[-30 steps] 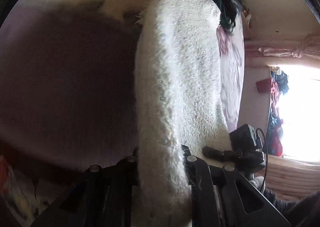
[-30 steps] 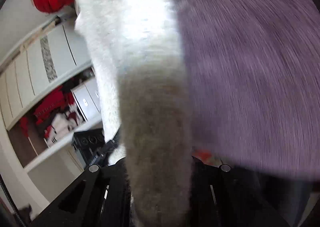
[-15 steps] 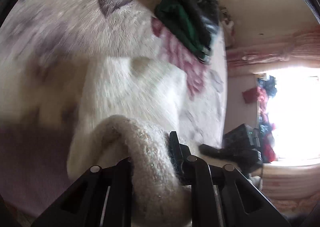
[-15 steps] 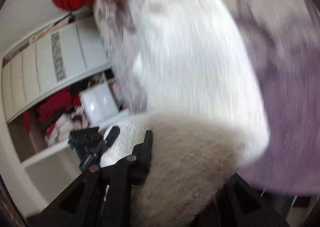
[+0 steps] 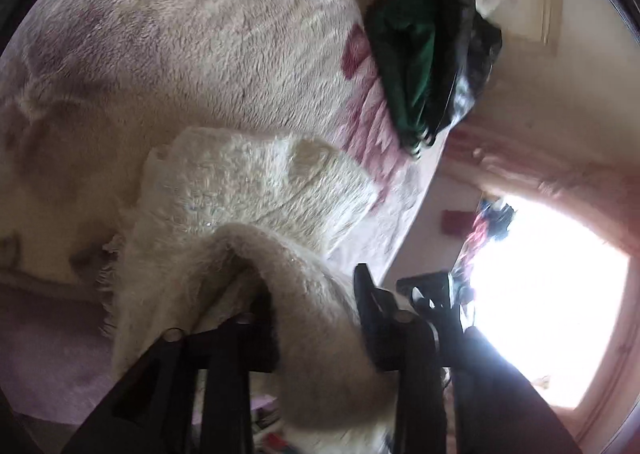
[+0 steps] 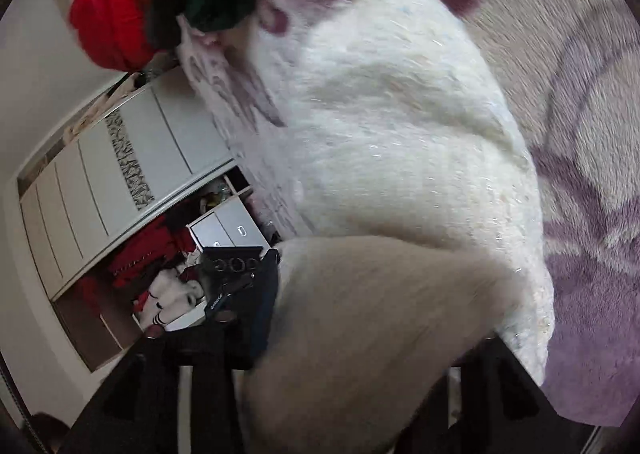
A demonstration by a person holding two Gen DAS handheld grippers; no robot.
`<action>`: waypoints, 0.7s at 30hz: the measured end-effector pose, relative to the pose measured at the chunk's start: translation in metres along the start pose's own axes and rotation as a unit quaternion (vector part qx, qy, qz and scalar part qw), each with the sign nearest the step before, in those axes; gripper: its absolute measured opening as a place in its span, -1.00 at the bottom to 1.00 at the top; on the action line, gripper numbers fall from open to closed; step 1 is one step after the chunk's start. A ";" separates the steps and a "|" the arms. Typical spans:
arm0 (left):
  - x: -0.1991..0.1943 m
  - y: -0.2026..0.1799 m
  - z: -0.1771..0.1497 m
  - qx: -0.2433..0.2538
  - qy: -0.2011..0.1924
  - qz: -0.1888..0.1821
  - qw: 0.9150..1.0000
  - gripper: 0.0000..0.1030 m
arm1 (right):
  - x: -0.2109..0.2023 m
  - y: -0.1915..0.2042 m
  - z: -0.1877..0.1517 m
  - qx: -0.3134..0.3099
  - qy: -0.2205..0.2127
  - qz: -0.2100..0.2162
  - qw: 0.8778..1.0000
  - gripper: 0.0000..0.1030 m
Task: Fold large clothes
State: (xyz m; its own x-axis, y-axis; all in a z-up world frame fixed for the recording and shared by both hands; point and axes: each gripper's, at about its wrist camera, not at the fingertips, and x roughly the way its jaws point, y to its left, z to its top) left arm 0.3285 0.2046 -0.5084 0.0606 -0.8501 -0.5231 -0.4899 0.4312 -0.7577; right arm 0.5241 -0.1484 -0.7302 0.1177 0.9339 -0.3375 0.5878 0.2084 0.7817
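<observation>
— Sweater (image 5: pixel 256 190), white and fluffy, lies folded on the floral bed blanket (image 5: pixel 168 54), a fold between each claw's just-opened jaws: left claw (image 5: pixel 312 306) narrow, right claw (image 6: pixel 372 334) wider.
— Nearby?
— Dark green clothes (image 5: pixel 420 50) beyond; wardrobe (image 6: pixel 120 174) beside.

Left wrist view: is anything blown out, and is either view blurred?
Left wrist: the window is blown out to pure white, the rest fairly sharp. Right wrist: light motion blur on the blanket and white sweater; both views bulge strongly.

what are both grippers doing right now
Left gripper: jaws just opening, white sweater between them.
Right gripper: jaws just opening, same sweater between them.
</observation>
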 end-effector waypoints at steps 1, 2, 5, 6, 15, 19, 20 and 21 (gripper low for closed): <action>0.001 -0.001 0.003 -0.006 -0.001 0.007 1.000 -0.36 | -0.002 0.010 0.001 -0.007 -0.008 0.004 1.000 0.23; 0.005 -0.003 0.007 -0.012 0.000 0.020 1.000 -0.36 | -0.008 0.013 0.001 -0.013 -0.015 0.009 1.000 0.32; 0.015 -0.014 0.007 0.011 0.005 0.048 0.999 -0.36 | -0.044 0.032 0.010 -0.029 -0.064 0.053 0.996 0.33; 0.016 -0.017 0.005 0.028 0.006 0.061 0.998 -0.35 | -0.053 0.043 0.008 -0.040 -0.081 0.059 0.994 0.33; -0.025 -0.001 -0.017 0.009 -0.049 0.017 0.999 -0.26 | -0.102 0.046 -0.021 -0.156 -0.079 -0.164 0.971 0.37; -0.053 -0.006 -0.030 0.011 -0.127 0.031 0.991 -0.23 | -0.105 -0.001 -0.023 -0.180 -0.039 -0.211 0.960 0.45; -0.055 -0.012 -0.039 0.026 -0.147 0.052 0.987 -0.23 | -0.101 -0.009 -0.020 -0.196 -0.023 -0.219 0.956 0.50; -0.056 -0.016 -0.047 0.036 -0.160 0.071 0.984 -0.19 | -0.095 -0.015 -0.016 -0.219 -0.004 -0.231 0.948 0.54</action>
State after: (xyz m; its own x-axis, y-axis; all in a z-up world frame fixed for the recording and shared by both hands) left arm 0.2920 0.2307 -0.4490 0.2725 -0.6464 -0.7126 -0.4503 0.5688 -0.6882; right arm 0.4912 -0.2360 -0.7017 -0.0649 0.7114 -0.6998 0.1903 0.6973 0.6911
